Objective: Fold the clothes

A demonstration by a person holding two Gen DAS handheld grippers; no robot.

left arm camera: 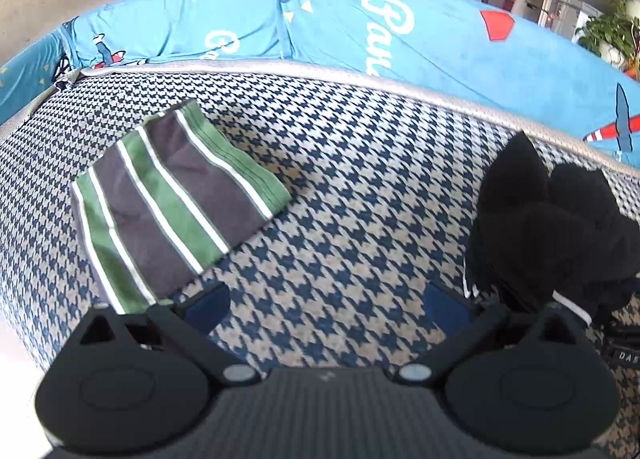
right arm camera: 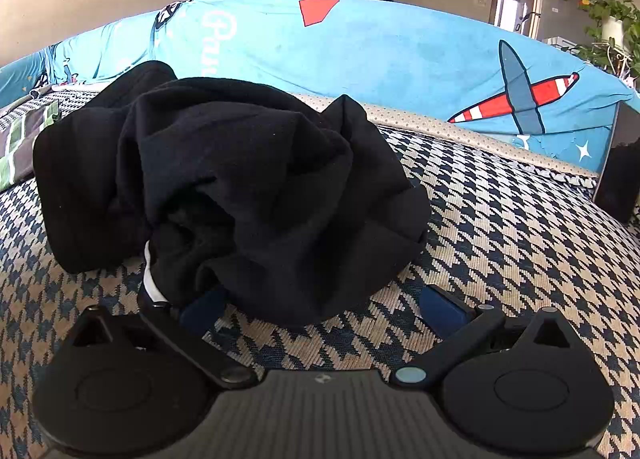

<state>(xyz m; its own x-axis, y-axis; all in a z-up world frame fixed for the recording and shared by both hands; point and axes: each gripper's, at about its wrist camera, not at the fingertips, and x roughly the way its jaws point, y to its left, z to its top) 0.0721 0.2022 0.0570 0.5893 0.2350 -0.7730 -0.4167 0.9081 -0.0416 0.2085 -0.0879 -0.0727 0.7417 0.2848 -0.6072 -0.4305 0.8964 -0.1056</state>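
Two tongs, left (left arm camera: 326, 309) and right (right arm camera: 320, 309), both agape; one crumpled black garment (right arm camera: 240, 187), one folded striped garment (left arm camera: 168, 203)

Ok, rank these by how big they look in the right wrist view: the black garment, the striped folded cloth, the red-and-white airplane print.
Largest to smallest:
1. black garment, though it lies nearest the camera, which inflates it.
2. airplane print on the blue cover.
3. striped folded cloth, partly hidden and cut by the frame edge, so its rank is unsure.
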